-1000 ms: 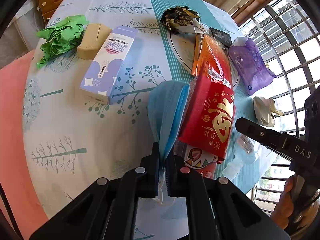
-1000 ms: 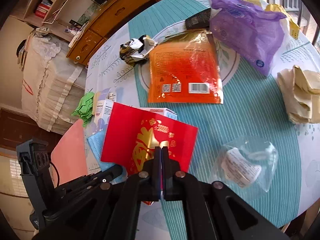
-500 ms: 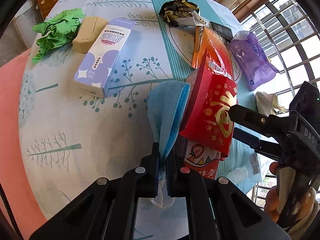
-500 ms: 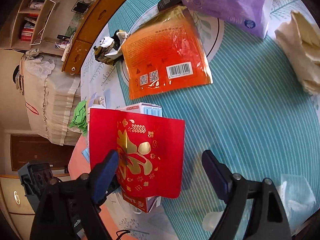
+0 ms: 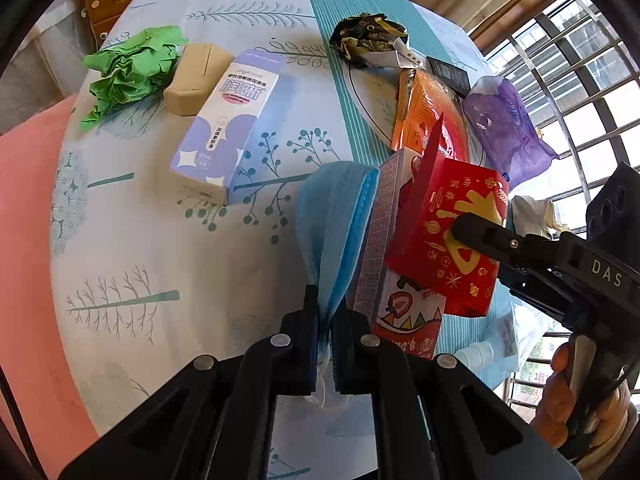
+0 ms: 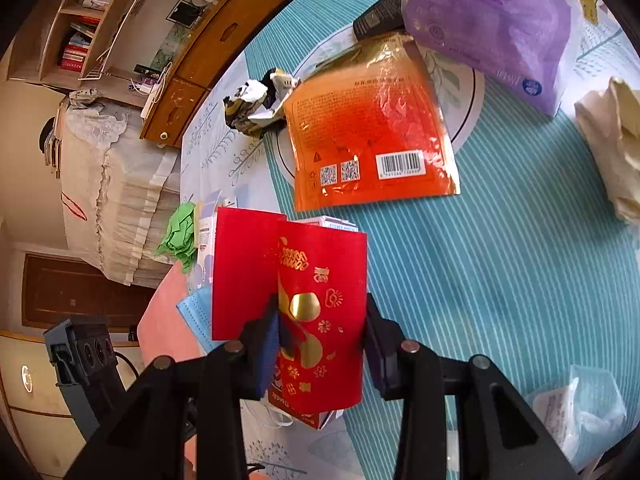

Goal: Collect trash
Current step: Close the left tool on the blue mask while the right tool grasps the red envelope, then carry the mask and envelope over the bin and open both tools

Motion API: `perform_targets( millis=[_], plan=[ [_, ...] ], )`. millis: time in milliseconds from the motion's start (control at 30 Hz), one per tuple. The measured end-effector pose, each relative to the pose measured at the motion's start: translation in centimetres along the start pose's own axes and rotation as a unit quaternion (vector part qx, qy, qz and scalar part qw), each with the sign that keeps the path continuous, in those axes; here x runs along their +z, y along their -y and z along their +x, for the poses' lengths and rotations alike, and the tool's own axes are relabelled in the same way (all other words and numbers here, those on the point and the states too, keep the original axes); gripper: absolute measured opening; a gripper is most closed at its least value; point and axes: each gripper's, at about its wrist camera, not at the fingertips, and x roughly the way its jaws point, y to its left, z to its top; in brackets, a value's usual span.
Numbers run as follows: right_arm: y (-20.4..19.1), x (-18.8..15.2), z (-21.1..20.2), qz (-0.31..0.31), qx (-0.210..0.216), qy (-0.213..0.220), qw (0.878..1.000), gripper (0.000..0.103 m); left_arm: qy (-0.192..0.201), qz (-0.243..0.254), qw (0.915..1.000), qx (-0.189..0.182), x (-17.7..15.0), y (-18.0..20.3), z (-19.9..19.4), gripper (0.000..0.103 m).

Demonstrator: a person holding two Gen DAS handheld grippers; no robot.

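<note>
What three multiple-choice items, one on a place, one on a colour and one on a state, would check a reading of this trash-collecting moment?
1. Where does the green crumpled paper lie in the left wrist view?
A. beside the tan block, at the far left of the table
B. on the orange packet
C. under the purple bag

2. What colour is the face mask?
A. white
B. blue
C. black

3. How does the left gripper stand?
A. wide open over the table
B. shut on the face mask
C. shut on the red envelope

Answers: 1 A, the green paper touches the tan block near the tablecloth's left edge. 2 B, its pleated cloth shows light blue. 3 B, both fingers pinch the mask's lower end; the red envelope sits between the closing jaws of the right gripper.
</note>
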Motion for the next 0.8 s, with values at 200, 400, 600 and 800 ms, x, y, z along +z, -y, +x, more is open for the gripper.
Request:
perform_targets(
  millis=[200,400,600,800],
  plan=[
    [-0.3,0.6,-4.2,-0.013,0.018,0.038,0.999,0.027,0.02,-0.009,0.9997,0.0,-0.6,0.1,-2.3,0.003],
    [-1.2,-0.1,-8.7,-0.059,0.04,0.044,0.997,0.025,0.054,-0.011,0.9984,0.002,-2.5,1.5,-6.0,0.003],
    [-1.8,-2.8,-13.0,-0.141,0.044,0.032,0.989,0.025,0.09,-0.027,0.9956,0.008,-6.6,4.3,-9.5,0.003],
    [0.1,-6.7,-16.7,-0.223,0.048,-0.003,0.974,0.025,0.132,-0.055,0.9896,0.017,-13.5,9.6,-12.1,0.003]
  ],
)
